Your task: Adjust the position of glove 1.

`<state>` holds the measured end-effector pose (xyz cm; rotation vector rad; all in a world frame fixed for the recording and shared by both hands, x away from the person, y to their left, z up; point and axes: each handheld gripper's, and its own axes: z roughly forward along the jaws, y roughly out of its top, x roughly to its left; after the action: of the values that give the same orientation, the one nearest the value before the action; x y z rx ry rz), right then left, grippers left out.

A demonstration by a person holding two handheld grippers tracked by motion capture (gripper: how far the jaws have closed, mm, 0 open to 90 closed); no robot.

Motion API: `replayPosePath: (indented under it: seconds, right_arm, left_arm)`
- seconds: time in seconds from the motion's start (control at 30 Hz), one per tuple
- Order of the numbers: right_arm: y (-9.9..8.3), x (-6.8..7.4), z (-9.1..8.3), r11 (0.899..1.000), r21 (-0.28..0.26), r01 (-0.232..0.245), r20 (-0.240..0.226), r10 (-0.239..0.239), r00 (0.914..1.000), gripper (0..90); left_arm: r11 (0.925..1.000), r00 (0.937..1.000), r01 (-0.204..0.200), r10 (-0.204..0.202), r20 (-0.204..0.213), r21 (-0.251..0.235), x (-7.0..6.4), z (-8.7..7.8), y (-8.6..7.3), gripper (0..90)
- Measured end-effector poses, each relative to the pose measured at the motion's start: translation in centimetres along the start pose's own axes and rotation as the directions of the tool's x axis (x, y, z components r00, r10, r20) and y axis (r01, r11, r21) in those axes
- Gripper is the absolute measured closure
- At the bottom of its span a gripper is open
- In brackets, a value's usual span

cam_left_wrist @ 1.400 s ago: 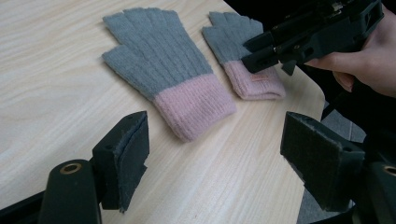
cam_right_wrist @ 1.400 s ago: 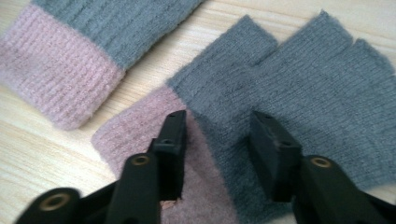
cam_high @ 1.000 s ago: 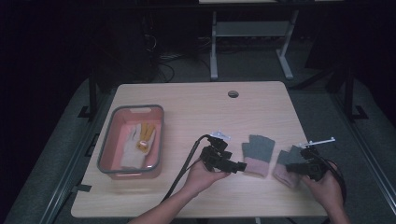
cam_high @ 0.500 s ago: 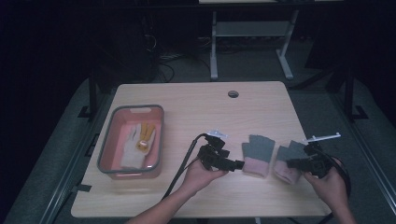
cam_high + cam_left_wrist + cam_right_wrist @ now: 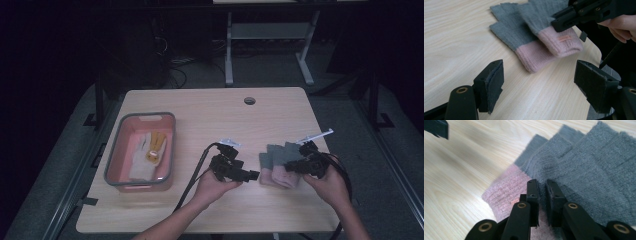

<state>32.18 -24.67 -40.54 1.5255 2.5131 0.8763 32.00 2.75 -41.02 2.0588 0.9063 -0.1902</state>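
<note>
Two grey fingerless gloves with pink cuffs lie overlapped near the table's front right: the lower glove (image 5: 267,165) (image 5: 519,37) and the upper glove (image 5: 286,176) (image 5: 541,17) (image 5: 586,170). My right gripper (image 5: 291,167) (image 5: 542,182) (image 5: 559,23) sits on the upper glove where grey meets pink. Its jaws are almost together, with knit fabric in the narrow slit between them. My left gripper (image 5: 253,175) (image 5: 539,77) stands wide open just left of the pink cuffs, low over bare wood, holding nothing.
A pink tray with a grey rim (image 5: 112,150) stands at the table's left and holds a white glove (image 5: 140,161) and a yellow item (image 5: 156,145). A cable hole (image 5: 249,100) is near the far edge. The table's right edge lies close behind the gloves.
My right gripper has moved left from the table's right edge onto the upper glove. My left gripper has edged slightly nearer the cuffs.
</note>
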Motion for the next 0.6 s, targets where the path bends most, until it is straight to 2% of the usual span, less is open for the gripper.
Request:
replayPosePath:
  seconds: [0.23, 0.37, 0.47, 0.6]
  right_arm:
    - [1.8, 0.7, 1.6, 0.997, 0.035, 0.068, -0.025, -0.067, 0.9974, 81.5]
    - [2.3, 0.9, 2.4, 0.994, 0.061, 0.092, -0.034, -0.09, 0.9953, 80.9]
    - [2.5, 0.8, 3.0, 0.992, 0.076, 0.103, -0.044, -0.1, 0.994, 80.6]
    - [2.4, 0.6, 3.5, 0.992, 0.086, 0.088, -0.038, -0.085, 0.9957, 77.9]
  left_arm:
    - [0.9999, 0.9999, 0.01, -0.01, 0.004, -0.007, 0.4, -0.1, 0.0, 23.8]
    - [0.9999, 0.9999, 0.015, -0.015, 0.007, -0.006, 0.6, 0.0, 0.1, 23.8]
    - [0.9997, 0.9997, 0.022, -0.022, 0.008, -0.008, 0.7, 0.0, 0.1, 23.9]
    - [0.9996, 0.9996, 0.029, -0.029, 0.008, -0.003, 0.9, 0.2, 0.1, 23.9]
